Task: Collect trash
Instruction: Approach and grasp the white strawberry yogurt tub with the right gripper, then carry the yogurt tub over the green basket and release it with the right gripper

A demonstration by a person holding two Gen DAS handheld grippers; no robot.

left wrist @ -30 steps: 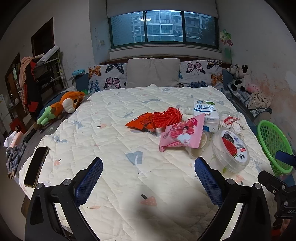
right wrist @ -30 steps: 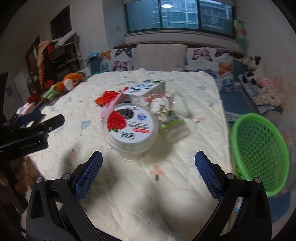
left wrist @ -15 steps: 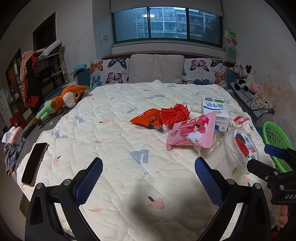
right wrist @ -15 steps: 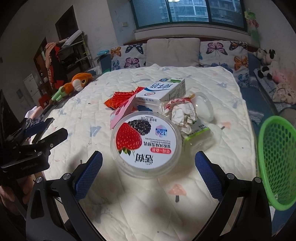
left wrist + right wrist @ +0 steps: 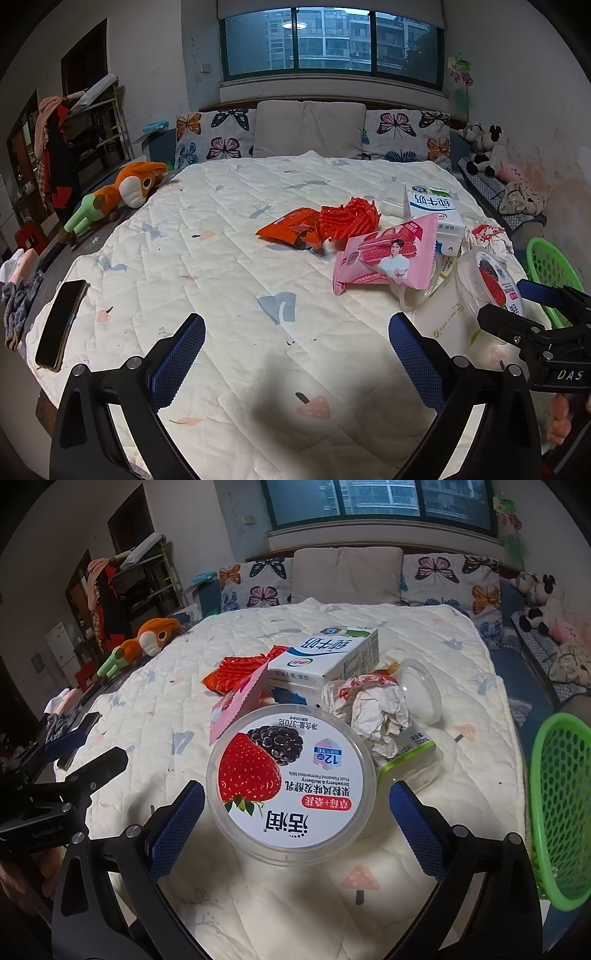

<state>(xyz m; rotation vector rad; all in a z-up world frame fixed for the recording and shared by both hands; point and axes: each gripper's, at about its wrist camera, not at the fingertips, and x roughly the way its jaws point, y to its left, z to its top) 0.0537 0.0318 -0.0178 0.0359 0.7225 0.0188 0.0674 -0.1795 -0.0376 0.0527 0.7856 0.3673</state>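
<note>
Trash lies on the bed's right side. A round yogurt tub (image 5: 291, 782) with a strawberry lid sits between the spread fingers of my right gripper (image 5: 297, 823), which is open and not touching it. Behind the tub are crumpled paper (image 5: 373, 712), a milk carton (image 5: 328, 657), a pink wrapper (image 5: 240, 709), a clear cup (image 5: 421, 694) and a plastic bottle (image 5: 410, 757). In the left wrist view my left gripper (image 5: 295, 354) hangs open over bare quilt, with the pink wrapper (image 5: 388, 254), an orange wrapper (image 5: 291, 229), red mesh (image 5: 351, 218) and the tub (image 5: 491, 280) ahead to the right.
A green mesh basket (image 5: 557, 805) stands off the bed's right edge. A phone (image 5: 61, 321) lies at the quilt's left edge. A plush toy (image 5: 118, 195) lies on the left, with pillows (image 5: 310, 129) at the head and soft toys (image 5: 487, 151) at the far right.
My right gripper has moved forward and down, so the yogurt tub now sits between its open fingers. The left gripper has drifted slightly left and back. Nothing was gripped.
</note>
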